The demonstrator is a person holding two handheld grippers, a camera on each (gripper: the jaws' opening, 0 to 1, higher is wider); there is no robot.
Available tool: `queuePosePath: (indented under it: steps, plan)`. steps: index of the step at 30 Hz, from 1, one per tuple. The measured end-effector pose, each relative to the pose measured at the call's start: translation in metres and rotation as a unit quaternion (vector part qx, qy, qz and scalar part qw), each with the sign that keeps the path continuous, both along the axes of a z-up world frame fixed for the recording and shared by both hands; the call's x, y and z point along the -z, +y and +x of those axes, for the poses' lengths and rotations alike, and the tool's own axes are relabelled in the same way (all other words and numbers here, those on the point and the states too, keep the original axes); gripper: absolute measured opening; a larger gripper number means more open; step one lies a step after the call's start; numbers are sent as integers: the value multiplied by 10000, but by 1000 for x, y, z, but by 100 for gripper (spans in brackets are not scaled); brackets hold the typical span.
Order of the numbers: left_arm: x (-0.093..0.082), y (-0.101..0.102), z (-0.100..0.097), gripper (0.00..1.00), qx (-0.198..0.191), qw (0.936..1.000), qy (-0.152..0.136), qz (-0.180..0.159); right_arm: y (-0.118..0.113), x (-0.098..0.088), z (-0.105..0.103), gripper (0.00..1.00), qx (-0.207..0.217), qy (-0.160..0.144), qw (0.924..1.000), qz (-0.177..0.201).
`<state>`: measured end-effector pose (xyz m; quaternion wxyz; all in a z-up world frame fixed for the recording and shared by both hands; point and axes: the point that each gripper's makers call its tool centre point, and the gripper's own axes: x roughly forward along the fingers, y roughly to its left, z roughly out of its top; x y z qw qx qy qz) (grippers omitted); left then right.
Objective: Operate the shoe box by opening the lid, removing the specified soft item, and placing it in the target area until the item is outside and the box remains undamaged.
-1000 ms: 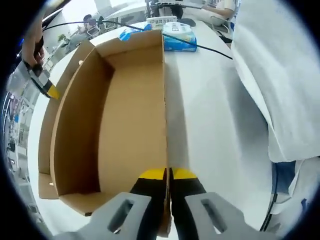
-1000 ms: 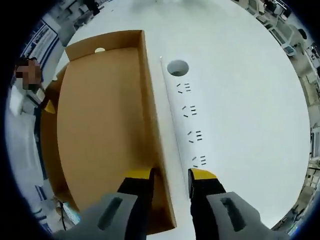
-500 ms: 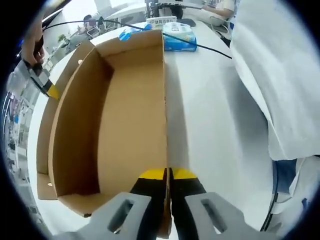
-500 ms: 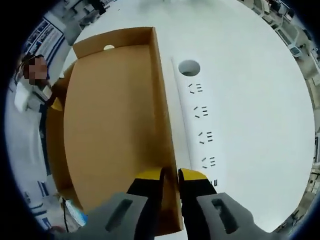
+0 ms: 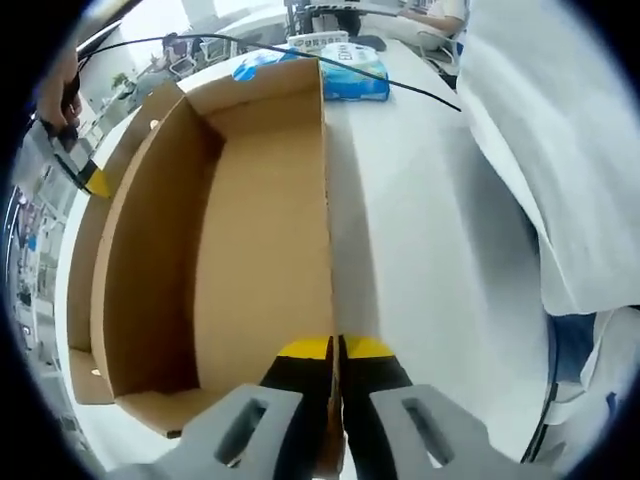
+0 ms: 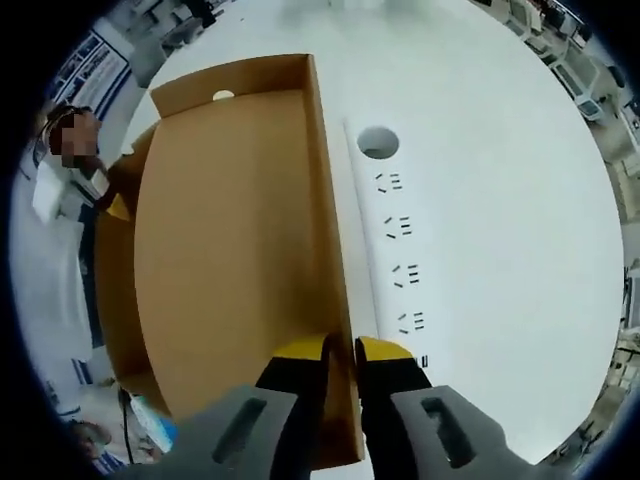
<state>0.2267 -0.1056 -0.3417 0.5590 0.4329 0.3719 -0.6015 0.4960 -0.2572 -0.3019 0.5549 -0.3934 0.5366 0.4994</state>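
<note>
- Shoe box [image 5: 250, 250] sits open on the white tabletop [image 5: 430, 230], and I see only bare brown cardboard inside it.
- My left hand-held gripper [image 5: 333, 350] is pinched tight on the thin top edge of one long wall, just as it was a second ago.
- My right hand-held gripper [image 6: 340, 350] was open around the other long wall a second ago. Now it has closed on that wall's edge.
- So both my hands hold the box, one on each long side.
- In the right gripper view, the box [image 6: 235, 230] lies just beside a white power strip [image 6: 385, 240].
- A blue and white pack [image 5: 352, 72] and a black cable [image 5: 400, 88] lie past the far end of the box.
- I think I can move or steady the box now, but I must not squeeze hard, or the wall may bend.
</note>
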Motion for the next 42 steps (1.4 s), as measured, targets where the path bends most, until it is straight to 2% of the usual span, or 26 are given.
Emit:
queuePosePath:
  steps: [5,19,21,42]
  plan:
    - [2,0,0,1,-123,9999,17,-29,0,-7,2,8,-47,-89,9999,-5]
    - [3,-1,0,1,-132,9999,-17,-17,-1,-29,5,6,-111,-450,9989,7]
    - [3,-1,0,1,-139,9999,-13,-21,-1,-33,4,6,-207,-585,9981,-7]
    - [5,0,3,1,-147,9998,-101,13,-1,-80,-7,3,-108,-1365,9906,41]
